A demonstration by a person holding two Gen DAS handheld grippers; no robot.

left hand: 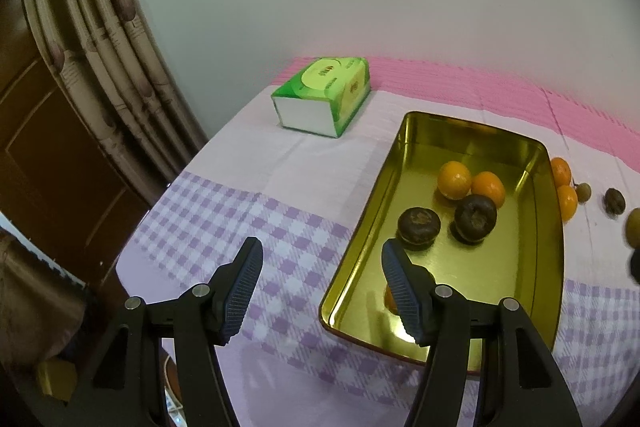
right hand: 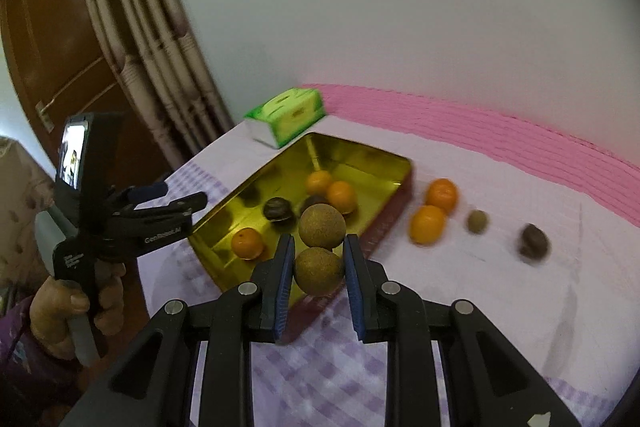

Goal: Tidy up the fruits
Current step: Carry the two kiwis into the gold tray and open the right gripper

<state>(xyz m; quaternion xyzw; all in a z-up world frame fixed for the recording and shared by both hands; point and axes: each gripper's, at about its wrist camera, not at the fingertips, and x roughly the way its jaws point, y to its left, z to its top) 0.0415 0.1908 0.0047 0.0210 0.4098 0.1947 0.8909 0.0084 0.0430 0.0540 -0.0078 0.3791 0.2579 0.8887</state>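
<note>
My right gripper (right hand: 319, 243) is shut on a round brown fruit (right hand: 320, 271). A second brown fruit (right hand: 322, 226) sticks out just beyond the fingertips, touching the first. Both hang over the near edge of the gold tray (right hand: 360, 151). The tray holds three oranges (right hand: 341, 195) and two dark fruits (right hand: 279, 209). In the left wrist view, my left gripper (left hand: 320, 251) stands open and empty over the tray's (left hand: 472, 125) near left corner. Its right finger hides part of an orange. Right of the tray, on the cloth, lie two oranges (right hand: 428, 229), a small greenish fruit (right hand: 478, 221) and a dark fruit (right hand: 534, 241).
A green tissue pack (left hand: 324, 95) lies at the far left of the table, beyond the tray. A hand (right hand: 72, 307) holds the left gripper at the table's left edge. Curtain (left hand: 100, 39) and a wooden door stand to the left. A wall is behind the table.
</note>
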